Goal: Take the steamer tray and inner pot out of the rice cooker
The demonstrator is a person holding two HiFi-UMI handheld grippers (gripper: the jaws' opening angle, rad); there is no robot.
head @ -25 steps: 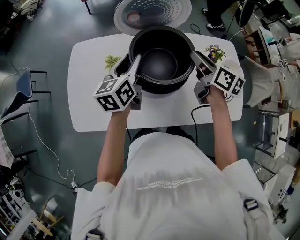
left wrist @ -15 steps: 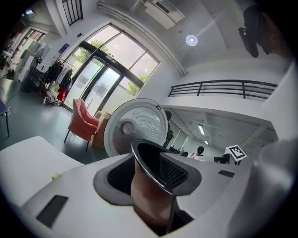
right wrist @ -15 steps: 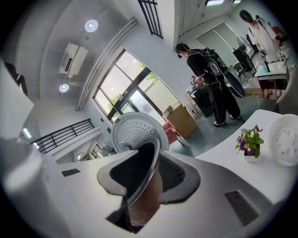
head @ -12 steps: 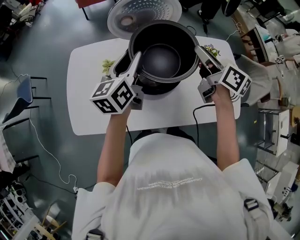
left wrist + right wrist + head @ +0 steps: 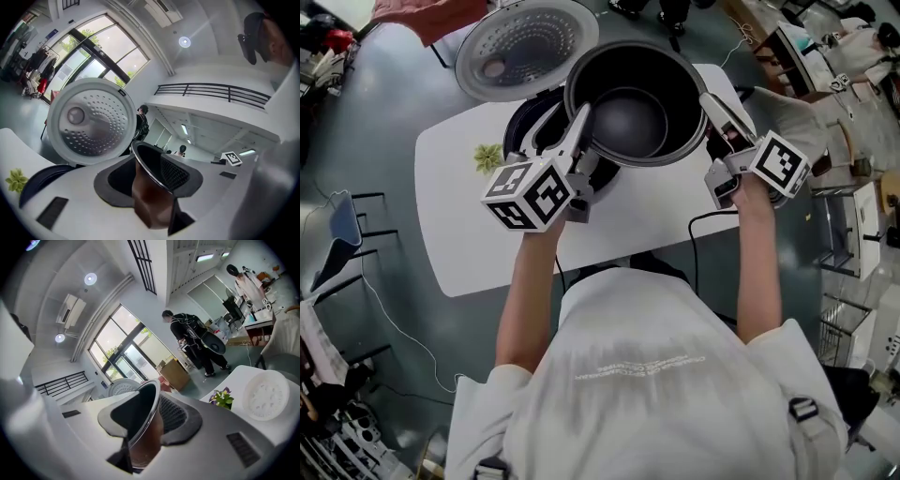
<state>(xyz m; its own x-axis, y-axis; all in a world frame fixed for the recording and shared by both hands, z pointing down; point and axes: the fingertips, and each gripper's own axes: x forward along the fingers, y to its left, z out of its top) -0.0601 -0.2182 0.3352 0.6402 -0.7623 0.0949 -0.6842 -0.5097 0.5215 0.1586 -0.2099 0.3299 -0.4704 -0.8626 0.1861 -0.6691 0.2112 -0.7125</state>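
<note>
- Presently, the inner pot (image 5: 628, 122) is held up by its rim at two opposite sides, open side up and dark inside.
- Left gripper (image 5: 581, 117): its jaws are closed on the pot's left rim. In the left gripper view the thin metal lip is seen pinched between the two dark pads (image 5: 176, 173), with the brownish pot wall (image 5: 150, 201) hanging below them.
- Right gripper (image 5: 710, 101): its jaws are clamped on the pot's right rim. In the right gripper view the lip runs between the pads (image 5: 176, 416), and the pot wall (image 5: 143, 446) is seen beneath.
- Rice cooker (image 5: 530, 131): it stands on the white table (image 5: 487, 216). Its dark opening is seen at the pot's left, partly covered by the pot in the head view.
- Cooker lid (image 5: 528, 45): it is swung open behind the cooker, with its perforated inner face shown.
- White round tray (image 5: 265, 401): it lies flat on the table, well apart from the pot, and is seen only in the right gripper view.
- Purple flower sprig (image 5: 222, 398): it is set on the table just beside the tray.
- Green sprig (image 5: 487, 157): it is set on the table left of the cooker.
</note>
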